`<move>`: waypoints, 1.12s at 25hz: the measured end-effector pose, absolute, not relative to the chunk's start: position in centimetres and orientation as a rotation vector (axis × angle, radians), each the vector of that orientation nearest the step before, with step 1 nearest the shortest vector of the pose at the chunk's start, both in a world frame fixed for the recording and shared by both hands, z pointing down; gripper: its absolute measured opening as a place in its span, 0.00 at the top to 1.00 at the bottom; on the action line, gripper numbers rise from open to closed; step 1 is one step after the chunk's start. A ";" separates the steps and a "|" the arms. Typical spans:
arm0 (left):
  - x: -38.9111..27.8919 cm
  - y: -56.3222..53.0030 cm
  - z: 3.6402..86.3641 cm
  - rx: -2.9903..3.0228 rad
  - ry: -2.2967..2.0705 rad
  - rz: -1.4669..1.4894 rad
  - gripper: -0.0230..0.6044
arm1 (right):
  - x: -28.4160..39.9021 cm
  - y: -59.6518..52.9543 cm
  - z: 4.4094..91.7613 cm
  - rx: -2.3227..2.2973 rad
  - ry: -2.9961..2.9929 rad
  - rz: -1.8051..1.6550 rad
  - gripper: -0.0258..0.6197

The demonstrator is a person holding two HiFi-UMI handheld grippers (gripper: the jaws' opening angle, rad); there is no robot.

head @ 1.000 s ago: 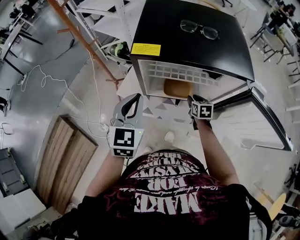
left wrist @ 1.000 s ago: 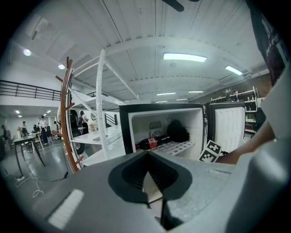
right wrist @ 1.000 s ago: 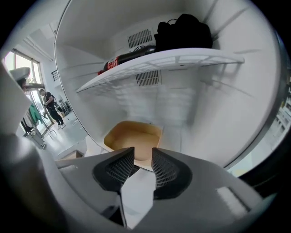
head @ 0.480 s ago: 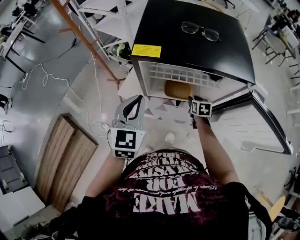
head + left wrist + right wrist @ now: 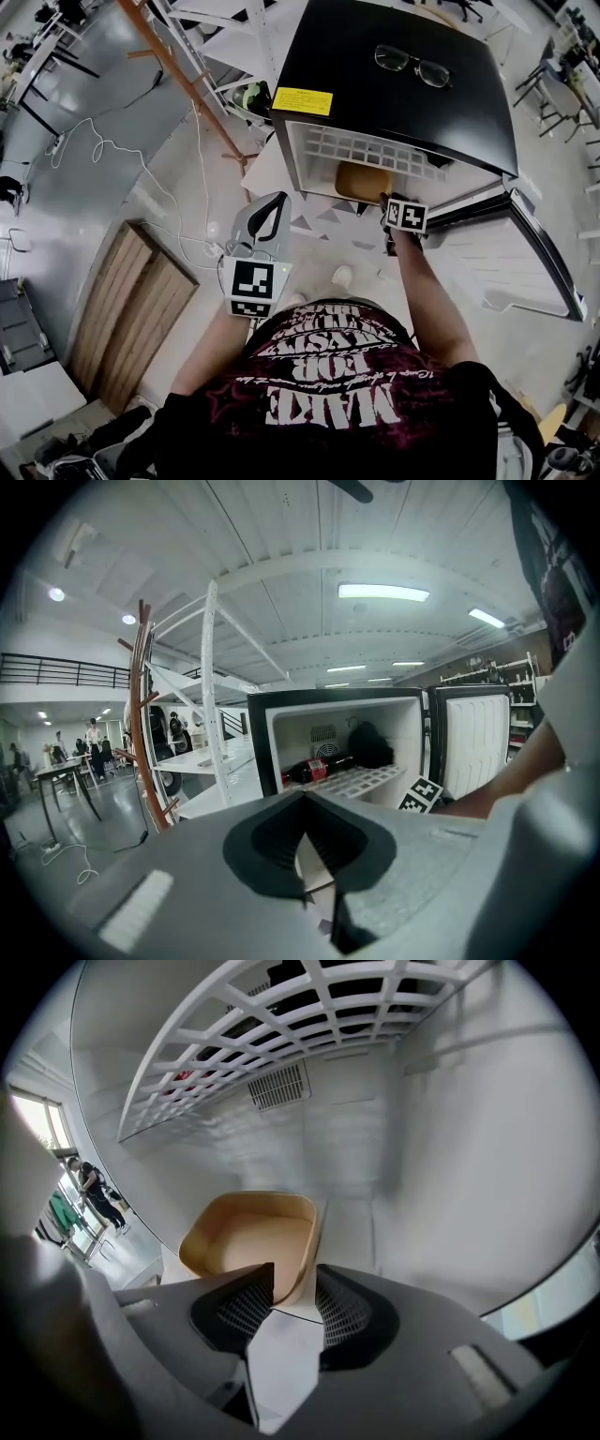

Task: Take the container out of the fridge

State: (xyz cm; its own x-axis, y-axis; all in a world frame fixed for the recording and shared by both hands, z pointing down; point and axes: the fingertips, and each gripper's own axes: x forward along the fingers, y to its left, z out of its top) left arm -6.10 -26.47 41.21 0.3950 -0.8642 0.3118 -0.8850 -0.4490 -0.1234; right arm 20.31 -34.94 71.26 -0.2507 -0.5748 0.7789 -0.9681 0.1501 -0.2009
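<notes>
Right gripper [image 5: 294,1286]: jaws apart, astride container [image 5: 242,1237] rim; fridge [image 5: 469,1147] wall well apart.
Left gripper [image 5: 302,801]: closed, empty.
Change: right gripper slightly nearer the container.

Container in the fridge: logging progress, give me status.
Right hand-held gripper open, jaws astride container rim. Left hand-held gripper shut, empty, outside fridge. Container on fridge floor, wire shelf overhead.

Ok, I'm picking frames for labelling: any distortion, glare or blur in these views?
Head view: fisheye bows the fridge, whose black top shows a soft sheen. Left gripper view: dark vignetted corners, ceiling light blown out. Right gripper view: evenly lit, container fairly sharp, rack curved by the wide angle.
</notes>
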 end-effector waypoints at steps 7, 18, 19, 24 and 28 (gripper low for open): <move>-6.6 -25.9 41.5 2.551 -1.631 0.537 0.96 | 20.2 -35.2 72.1 1.482 -1.886 0.997 0.70; -6.9 -24.9 41.6 2.551 -1.630 0.558 0.96 | 21.4 -34.7 73.8 1.613 -1.795 1.103 0.87; -6.9 -24.8 41.7 2.552 -1.630 0.559 0.96 | 21.4 -34.6 73.9 1.621 -1.794 1.121 0.87; -7.1 -24.3 42.1 2.544 -1.613 0.557 0.96 | 21.4 -34.1 74.0 1.635 -1.782 1.183 0.89; -7.1 -24.0 42.1 2.535 -1.600 0.506 0.96 | 21.6 -33.3 73.5 1.654 -1.791 1.216 0.89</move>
State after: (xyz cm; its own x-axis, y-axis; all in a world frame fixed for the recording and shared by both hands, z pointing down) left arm -7.12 -24.00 42.06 0.3921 -0.8587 0.3300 -0.8924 -0.4422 -0.0904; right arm 21.56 -33.29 73.47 -0.2083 -0.5833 0.7851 -0.9450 -0.0871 -0.3153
